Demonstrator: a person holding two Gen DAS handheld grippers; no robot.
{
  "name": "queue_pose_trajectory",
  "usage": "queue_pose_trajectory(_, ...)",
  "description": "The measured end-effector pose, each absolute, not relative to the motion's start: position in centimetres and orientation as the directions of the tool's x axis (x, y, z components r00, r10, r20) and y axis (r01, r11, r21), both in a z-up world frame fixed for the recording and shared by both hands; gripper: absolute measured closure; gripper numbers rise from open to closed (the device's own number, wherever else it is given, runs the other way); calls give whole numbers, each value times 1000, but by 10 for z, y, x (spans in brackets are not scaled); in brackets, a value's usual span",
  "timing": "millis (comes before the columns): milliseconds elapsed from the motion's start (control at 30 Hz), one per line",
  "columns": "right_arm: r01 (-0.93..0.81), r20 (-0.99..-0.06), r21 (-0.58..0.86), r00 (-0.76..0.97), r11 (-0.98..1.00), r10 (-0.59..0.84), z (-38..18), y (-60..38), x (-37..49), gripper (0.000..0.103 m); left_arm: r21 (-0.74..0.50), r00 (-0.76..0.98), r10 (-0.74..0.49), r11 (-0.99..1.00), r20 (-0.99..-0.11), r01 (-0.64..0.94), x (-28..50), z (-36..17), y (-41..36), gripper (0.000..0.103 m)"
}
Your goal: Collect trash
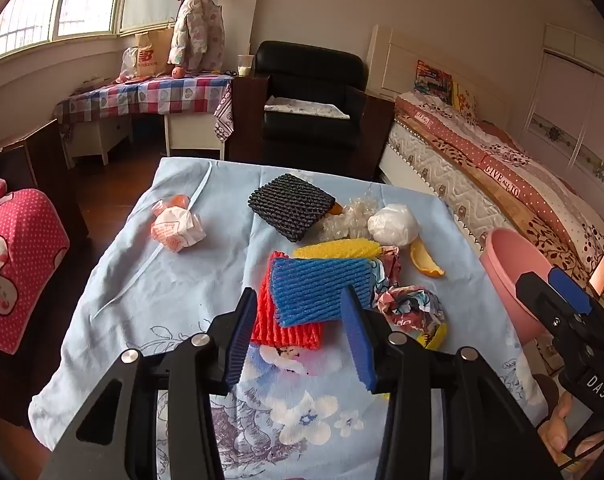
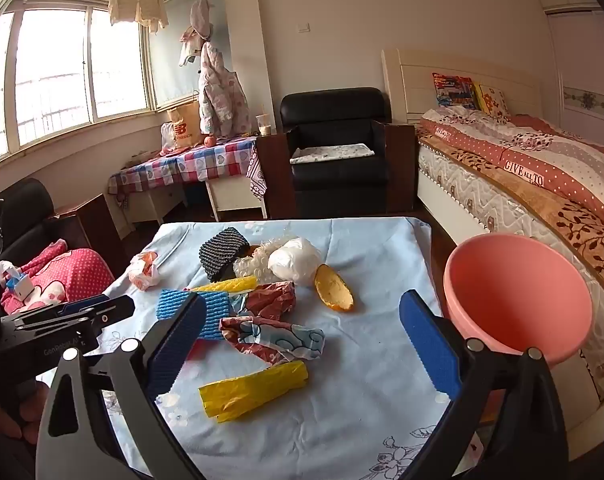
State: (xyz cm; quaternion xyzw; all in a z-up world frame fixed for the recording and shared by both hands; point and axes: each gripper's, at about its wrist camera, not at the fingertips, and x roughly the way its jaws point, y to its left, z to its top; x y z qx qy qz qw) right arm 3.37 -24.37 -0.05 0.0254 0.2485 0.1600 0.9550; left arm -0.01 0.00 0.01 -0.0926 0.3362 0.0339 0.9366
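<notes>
On the blue cloth [image 2: 362, 360], ribbed foam sleeves [image 1: 322, 292] and crumpled wrappers [image 2: 277, 336] lie before 2 open, empty claws.

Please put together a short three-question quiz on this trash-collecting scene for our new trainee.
1. True or false: the blue foam net sleeve lies partly on top of the red foam net sleeve.
2. Multiple choice: where is the round pink plastic basin? A) in the middle of the light blue floral cloth; B) off the cloth's right edge, towards the bed; C) on the black armchair.
3. Fill in: the curved orange peel lies beside the crumpled ______ plastic bag.

Key: 1 true; 2 B; 3 white. Note: the left tool and the right tool both hold nothing.
</notes>
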Motion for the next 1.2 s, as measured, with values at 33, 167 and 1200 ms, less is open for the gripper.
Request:
queue_pose_trajectory(33,-294,-461,129,828,947,320,0,-244,33,5,-150,771,1,981,-637,-125,0,0,0,60)
queue_pose_trajectory(167,-295,-462,132,826,946,323,0,-244,32,5,-158,772,-5,980,-636,-124,0,0,0,60)
queue_pose_trajectory(1200,-288,-437,125,843,949,314,8,-249,16,5,-150,779,1,981,-627,-122,-15,8,-2,46)
